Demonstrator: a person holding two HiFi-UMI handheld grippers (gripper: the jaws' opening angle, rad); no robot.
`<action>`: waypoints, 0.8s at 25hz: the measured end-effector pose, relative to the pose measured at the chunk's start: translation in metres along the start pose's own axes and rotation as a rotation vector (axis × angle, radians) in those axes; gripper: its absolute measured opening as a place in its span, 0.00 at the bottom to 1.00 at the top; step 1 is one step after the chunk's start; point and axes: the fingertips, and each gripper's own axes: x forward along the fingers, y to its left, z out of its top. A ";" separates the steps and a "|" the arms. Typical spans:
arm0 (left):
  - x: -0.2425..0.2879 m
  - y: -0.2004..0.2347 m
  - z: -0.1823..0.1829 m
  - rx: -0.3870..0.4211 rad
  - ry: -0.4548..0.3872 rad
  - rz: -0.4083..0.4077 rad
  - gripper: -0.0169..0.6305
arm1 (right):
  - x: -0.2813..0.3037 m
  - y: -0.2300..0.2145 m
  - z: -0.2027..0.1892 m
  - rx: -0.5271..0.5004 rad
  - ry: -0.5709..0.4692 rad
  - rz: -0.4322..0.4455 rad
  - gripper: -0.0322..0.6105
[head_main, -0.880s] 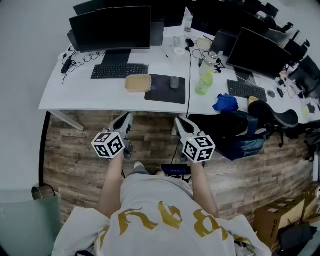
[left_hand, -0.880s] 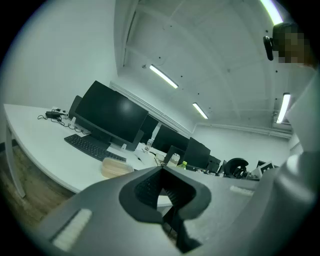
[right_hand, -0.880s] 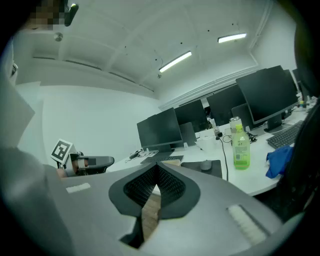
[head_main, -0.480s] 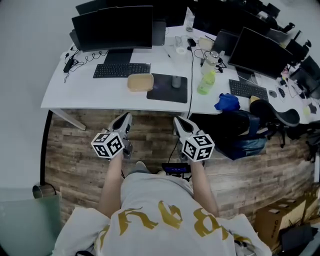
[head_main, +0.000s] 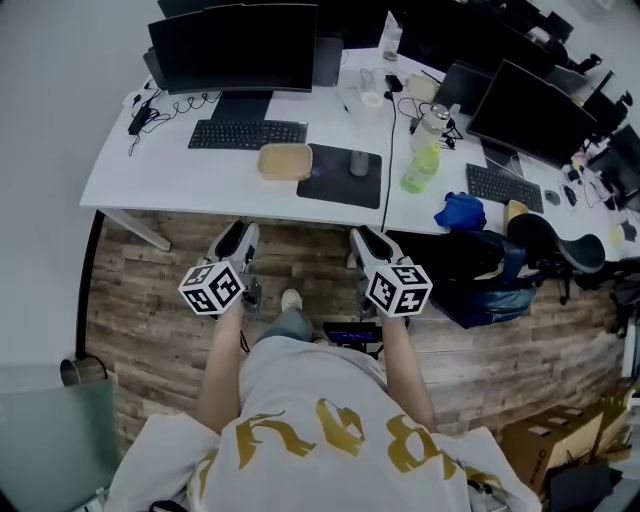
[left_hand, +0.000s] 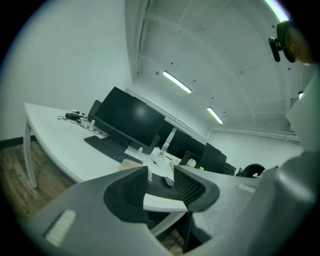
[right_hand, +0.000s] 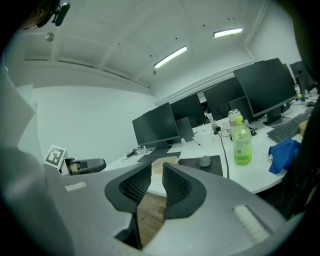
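Note:
I hold both grippers over the wooden floor, in front of a white desk (head_main: 150, 170). My left gripper (head_main: 240, 238) is open with a clear gap between its pads, and nothing is in it (left_hand: 161, 172). My right gripper (head_main: 362, 240) is open by a narrow gap and is also empty (right_hand: 157, 170). Both point toward the desk edge without touching it. Nearest on the desk are a tan container (head_main: 284, 161) and a mouse (head_main: 359, 163) on a black mouse pad (head_main: 335, 185). The left gripper's marker cube (right_hand: 55, 156) shows in the right gripper view.
A monitor (head_main: 235, 45) and a keyboard (head_main: 247, 134) stand behind the container. To the right are a green bottle (head_main: 419, 172), a blue cloth (head_main: 459, 212), a second monitor (head_main: 525, 100), a dark bag (head_main: 480, 270) and a chair (head_main: 560, 245). A shoe (head_main: 291, 299) shows below.
Both grippers' jaws have parted, the left more than the right. The view has moved a little closer to the desk, and a foot has stepped forward.

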 end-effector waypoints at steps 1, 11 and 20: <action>0.004 0.005 0.000 -0.009 -0.001 0.012 0.26 | 0.005 -0.003 0.000 0.001 0.007 -0.002 0.21; 0.091 0.074 0.002 -0.098 0.003 0.077 0.26 | 0.096 -0.053 0.011 0.011 0.089 -0.014 0.21; 0.176 0.143 -0.008 -0.160 0.125 0.112 0.26 | 0.221 -0.087 0.024 0.039 0.205 -0.002 0.21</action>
